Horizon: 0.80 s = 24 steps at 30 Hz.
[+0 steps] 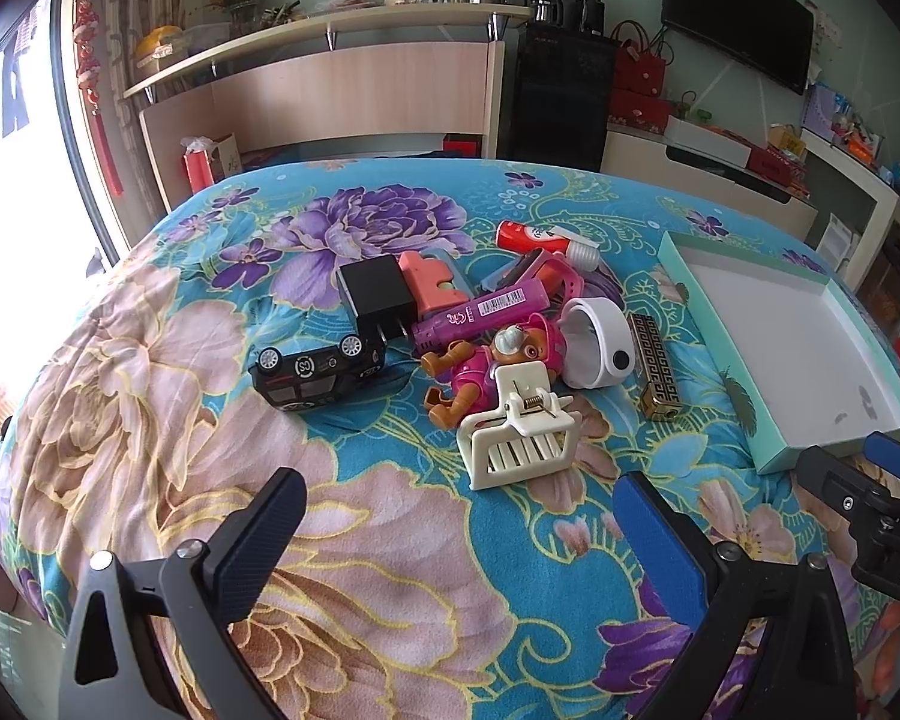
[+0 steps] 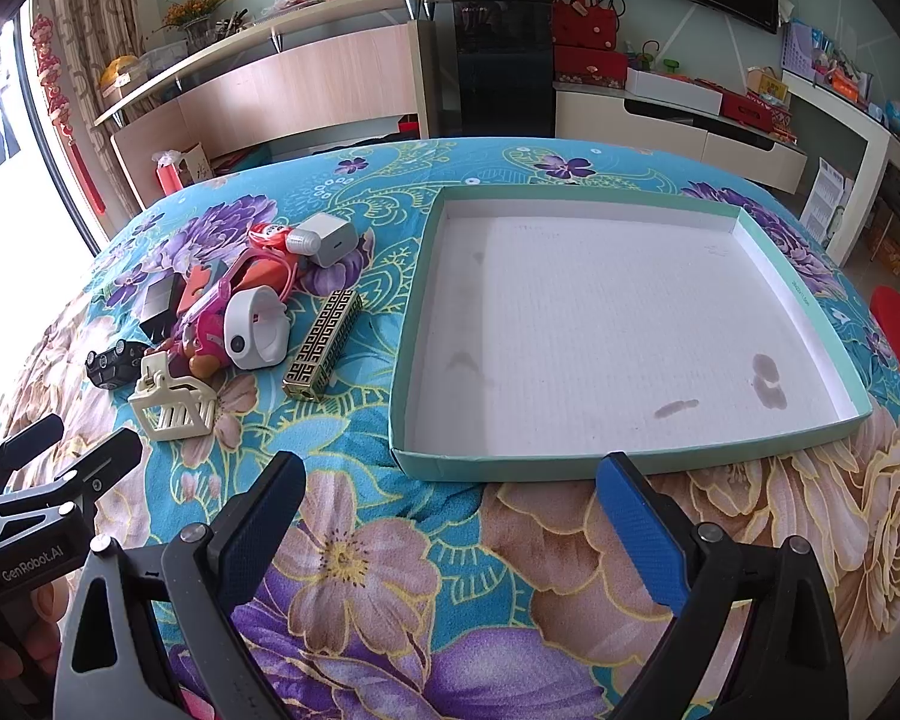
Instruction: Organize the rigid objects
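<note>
The left hand-held gripper (image 1: 459, 534) gapes wide, holding nothing; just ahead of it lies the cream hair clip (image 1: 519, 435), with the toy pile (image 1: 450, 324) beyond. The right hand-held gripper (image 2: 450, 516), equally wide and holding nothing, hovers before the near rim of the shallow box (image 2: 630, 456), whose floor is bare.

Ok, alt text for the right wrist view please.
An open right gripper hovers over a floral blanket, facing an empty teal-rimmed tray. A pile of small toys and a cream hair clip lie left of it; the left gripper shows at the left edge.
</note>
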{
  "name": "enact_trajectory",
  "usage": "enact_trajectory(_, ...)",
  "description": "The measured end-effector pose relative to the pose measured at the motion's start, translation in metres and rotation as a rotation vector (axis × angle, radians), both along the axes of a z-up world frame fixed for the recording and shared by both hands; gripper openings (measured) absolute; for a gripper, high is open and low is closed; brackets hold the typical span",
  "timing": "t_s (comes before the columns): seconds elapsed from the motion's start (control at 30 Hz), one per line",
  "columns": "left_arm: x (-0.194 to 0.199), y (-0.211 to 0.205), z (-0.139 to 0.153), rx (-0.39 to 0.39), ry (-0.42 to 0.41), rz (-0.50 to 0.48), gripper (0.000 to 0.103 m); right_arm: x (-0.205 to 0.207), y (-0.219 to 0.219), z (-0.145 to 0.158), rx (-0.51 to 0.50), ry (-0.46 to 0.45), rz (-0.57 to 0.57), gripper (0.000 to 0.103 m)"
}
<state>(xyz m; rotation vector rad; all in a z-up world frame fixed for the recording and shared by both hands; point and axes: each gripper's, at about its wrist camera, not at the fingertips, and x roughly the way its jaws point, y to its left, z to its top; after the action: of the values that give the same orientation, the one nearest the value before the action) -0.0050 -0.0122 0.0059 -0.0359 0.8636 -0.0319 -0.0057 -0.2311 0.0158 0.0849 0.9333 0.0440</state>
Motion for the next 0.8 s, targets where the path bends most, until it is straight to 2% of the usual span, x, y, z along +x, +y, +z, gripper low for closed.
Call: enact_trajectory(0.8, 0.0007, 0.0005, -0.0007, -0.001, 0.007, 0.004, 0.103, 0.0005, 0.0015, -0.0007, -0.006, 0.004, 0.003, 0.098)
